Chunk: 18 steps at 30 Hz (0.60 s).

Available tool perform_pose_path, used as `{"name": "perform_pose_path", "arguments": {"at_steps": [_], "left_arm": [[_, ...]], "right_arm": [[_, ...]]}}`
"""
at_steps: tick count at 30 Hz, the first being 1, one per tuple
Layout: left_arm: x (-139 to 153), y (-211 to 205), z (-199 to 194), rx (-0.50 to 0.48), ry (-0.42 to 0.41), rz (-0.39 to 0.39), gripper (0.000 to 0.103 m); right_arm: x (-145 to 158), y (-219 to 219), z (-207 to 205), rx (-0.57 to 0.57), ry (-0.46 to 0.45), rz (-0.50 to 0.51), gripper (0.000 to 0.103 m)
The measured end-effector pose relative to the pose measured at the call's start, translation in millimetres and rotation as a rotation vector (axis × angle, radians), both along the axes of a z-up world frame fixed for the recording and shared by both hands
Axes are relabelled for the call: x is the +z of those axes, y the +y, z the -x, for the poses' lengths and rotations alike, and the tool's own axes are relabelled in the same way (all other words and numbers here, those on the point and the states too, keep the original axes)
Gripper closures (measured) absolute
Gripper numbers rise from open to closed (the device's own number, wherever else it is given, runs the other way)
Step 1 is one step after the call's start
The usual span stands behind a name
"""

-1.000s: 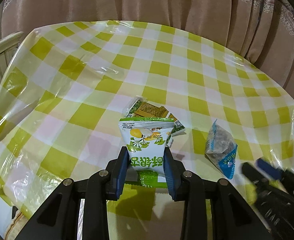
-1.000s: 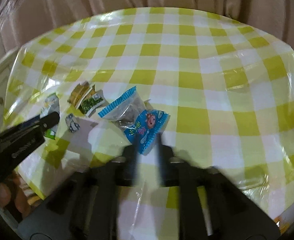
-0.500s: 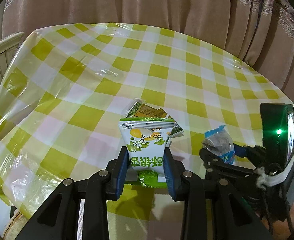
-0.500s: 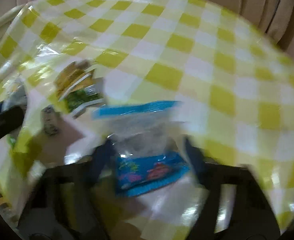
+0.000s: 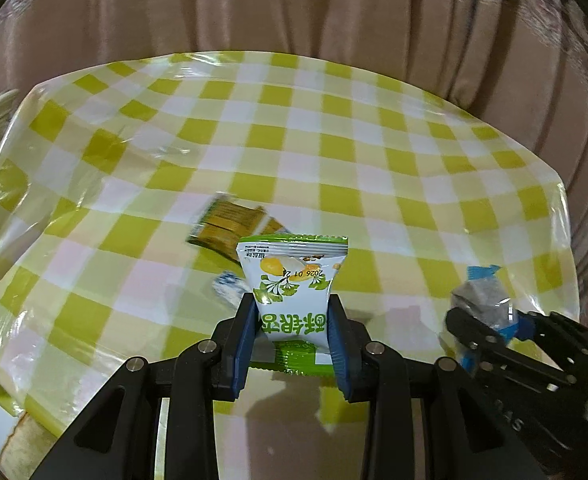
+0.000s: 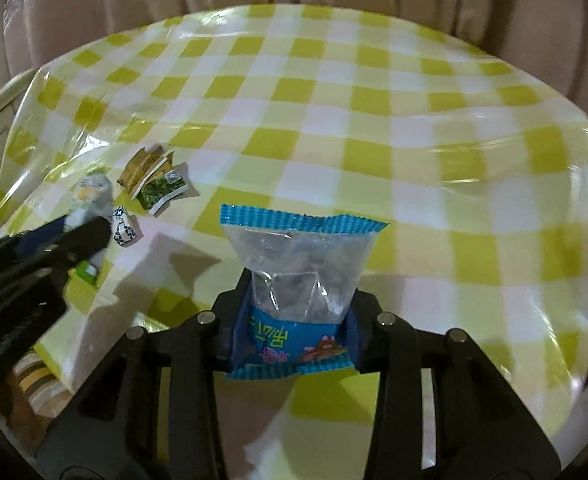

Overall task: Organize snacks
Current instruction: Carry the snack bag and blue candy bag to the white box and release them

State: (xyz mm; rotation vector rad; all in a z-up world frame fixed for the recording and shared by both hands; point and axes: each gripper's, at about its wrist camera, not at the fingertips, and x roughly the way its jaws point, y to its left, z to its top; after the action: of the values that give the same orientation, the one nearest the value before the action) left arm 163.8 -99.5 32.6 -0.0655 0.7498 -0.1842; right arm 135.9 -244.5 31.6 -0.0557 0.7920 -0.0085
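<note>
Grippers each clamp 1 packet upright by its lower half, the left gripper on the green-and-white packet and the right gripper, jaws just closed in, on the blue-edged clear packet, probably to carry both clear of the checked tablecloth.

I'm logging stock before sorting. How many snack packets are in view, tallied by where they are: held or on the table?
Held in grippers: 2, the green packet and the blue packet
Lying on the table: 3, the brown packet, the dark green packet, the small white packet
Total: 5

Packets on tablecloth, left
</note>
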Motion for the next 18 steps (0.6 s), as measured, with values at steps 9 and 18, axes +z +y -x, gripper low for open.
{"name": "perform_pose_path", "arguments": {"at_steps": [9,18], "left_arm": [[4,-37,24,-0.095,0.007,-0.021,0.068],[6,-79,53,-0.211,0.013,-0.04,0.068]], "right_arm": [[12,-36,50,-0.097,-0.016,-0.03,0.06],[9,-78,101,-0.204,0.001,-0.047,0.06]]}}
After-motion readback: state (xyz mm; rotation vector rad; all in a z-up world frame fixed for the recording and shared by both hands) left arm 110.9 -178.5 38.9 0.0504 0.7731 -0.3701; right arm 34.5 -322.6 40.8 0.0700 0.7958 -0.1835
